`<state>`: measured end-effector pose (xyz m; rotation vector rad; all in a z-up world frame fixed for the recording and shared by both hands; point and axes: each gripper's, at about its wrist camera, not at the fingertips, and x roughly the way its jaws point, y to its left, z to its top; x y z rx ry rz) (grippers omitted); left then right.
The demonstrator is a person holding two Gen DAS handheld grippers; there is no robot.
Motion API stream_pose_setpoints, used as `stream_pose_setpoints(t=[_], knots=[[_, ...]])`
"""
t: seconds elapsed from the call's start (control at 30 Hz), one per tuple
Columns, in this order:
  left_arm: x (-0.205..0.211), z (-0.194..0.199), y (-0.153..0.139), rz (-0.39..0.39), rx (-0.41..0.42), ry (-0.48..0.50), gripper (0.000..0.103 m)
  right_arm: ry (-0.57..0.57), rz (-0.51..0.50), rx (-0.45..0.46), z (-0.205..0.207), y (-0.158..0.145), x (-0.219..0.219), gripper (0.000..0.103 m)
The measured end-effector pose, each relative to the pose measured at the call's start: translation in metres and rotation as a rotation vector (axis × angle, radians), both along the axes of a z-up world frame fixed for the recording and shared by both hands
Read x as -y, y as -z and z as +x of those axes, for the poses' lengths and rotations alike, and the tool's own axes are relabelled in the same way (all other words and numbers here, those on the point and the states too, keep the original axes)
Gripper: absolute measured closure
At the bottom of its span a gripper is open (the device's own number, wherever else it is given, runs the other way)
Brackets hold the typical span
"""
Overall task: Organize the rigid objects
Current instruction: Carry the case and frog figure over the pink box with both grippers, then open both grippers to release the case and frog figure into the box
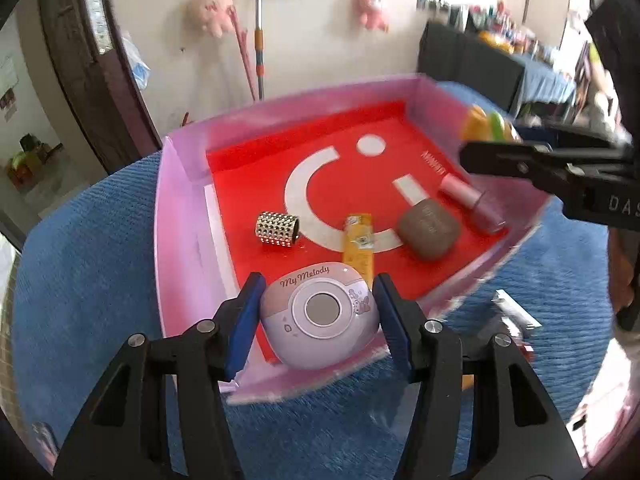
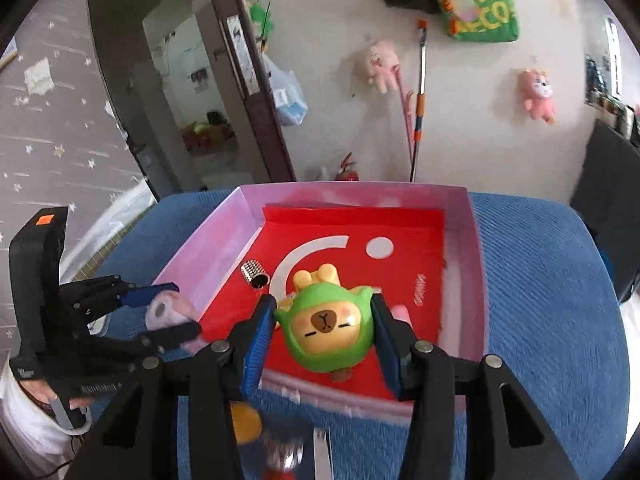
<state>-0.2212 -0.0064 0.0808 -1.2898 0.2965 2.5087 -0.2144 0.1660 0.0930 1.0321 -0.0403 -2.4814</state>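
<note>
My left gripper (image 1: 318,312) is shut on a lilac "My Melody" case (image 1: 318,316), held over the near edge of a pink box (image 1: 176,216) with a red floor. Inside the box lie a studded silver cylinder (image 1: 277,229), an orange tube (image 1: 358,242), a brown pebble-shaped case (image 1: 428,228) and a pink nail polish bottle (image 1: 474,202). My right gripper (image 2: 324,332) is shut on a green and yellow capybara toy (image 2: 326,330) above the box's near side (image 2: 332,398). The left gripper (image 2: 160,316) with the lilac case (image 2: 166,310) shows at the box's left wall.
The box sits on a blue ribbed cloth (image 1: 80,264). On the cloth outside the box lie a white and red item (image 1: 514,318), a yellow round thing (image 2: 244,422) and a metal piece (image 2: 322,454). A person's sleeve (image 2: 24,412) is at the left.
</note>
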Motion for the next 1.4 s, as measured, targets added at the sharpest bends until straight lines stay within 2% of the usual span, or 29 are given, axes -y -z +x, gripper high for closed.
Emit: stream_pose_setpoints(t=[0.13,0.27,0.43,0.63,0.83,1.4], knots=[[-0.002,-0.017,0.010,-0.042,0.055,0.003,0.049,-0.023,0.100,0.047,-0.032,0.010,0.026,0.053],[-0.004,-0.026,0.015,-0.100,0.061,0.001,0.049,-0.042,0.159,0.135,-0.064,0.027,0.043,0.053],[-0.001,-0.035,0.023,-0.118,0.095,-0.005,0.049,-0.047,0.227,0.204,-0.088,0.049,0.054,0.053],[-0.005,-0.040,0.035,-0.160,0.115,0.006,0.049,-0.057,0.288,0.244,-0.098,0.068,0.061,0.053],[-0.001,-0.043,0.036,-0.133,0.134,-0.005,0.049,-0.055,0.295,0.269,-0.104,0.074,0.058,0.053],[0.001,-0.034,0.029,-0.141,0.122,0.003,0.049,-0.055,0.282,0.287,-0.103,0.072,0.051,0.050]])
